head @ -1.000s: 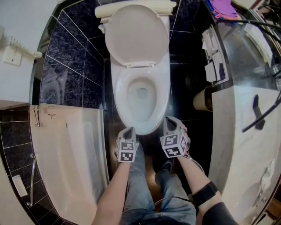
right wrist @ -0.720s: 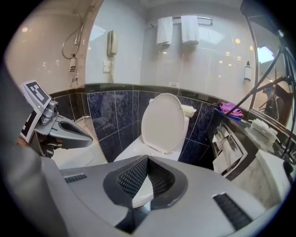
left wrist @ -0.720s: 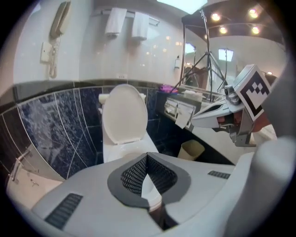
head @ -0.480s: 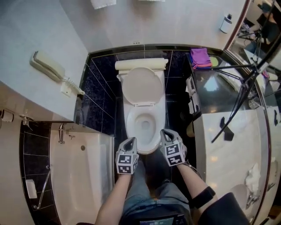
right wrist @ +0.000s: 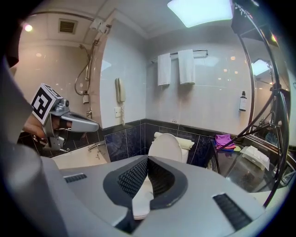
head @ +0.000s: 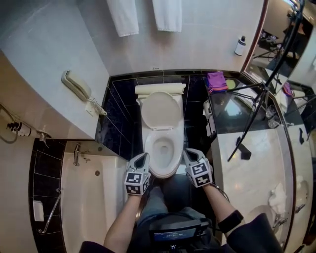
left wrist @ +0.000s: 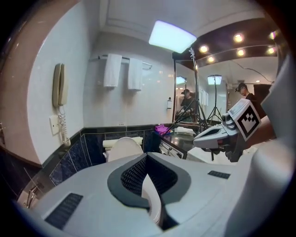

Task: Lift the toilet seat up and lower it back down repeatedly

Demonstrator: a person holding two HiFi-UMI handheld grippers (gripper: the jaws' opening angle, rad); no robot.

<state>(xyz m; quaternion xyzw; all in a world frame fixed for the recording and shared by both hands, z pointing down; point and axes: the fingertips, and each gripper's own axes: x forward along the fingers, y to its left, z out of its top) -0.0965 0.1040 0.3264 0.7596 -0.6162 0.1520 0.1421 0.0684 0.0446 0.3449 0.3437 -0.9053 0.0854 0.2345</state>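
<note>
Left claw (left wrist: 146, 158): jaws pressed together, nothing between. Right claw (right wrist: 148, 159): jaws pressed together too, empty. Both claws were side by side in air, above front of toilet bowl (head: 163, 147), not touching it. Toilet seat (head: 159, 110) stood up, leaning back on tank (head: 160, 89). Bathtub (head: 86, 197) was left of toilet. White counter (head: 252, 163) was on right. Phone (head: 76, 85) hung on wall. Two white towels (head: 167, 14) hung high behind toilet. Purple cloth (head: 216, 80) lay near tank.
</note>
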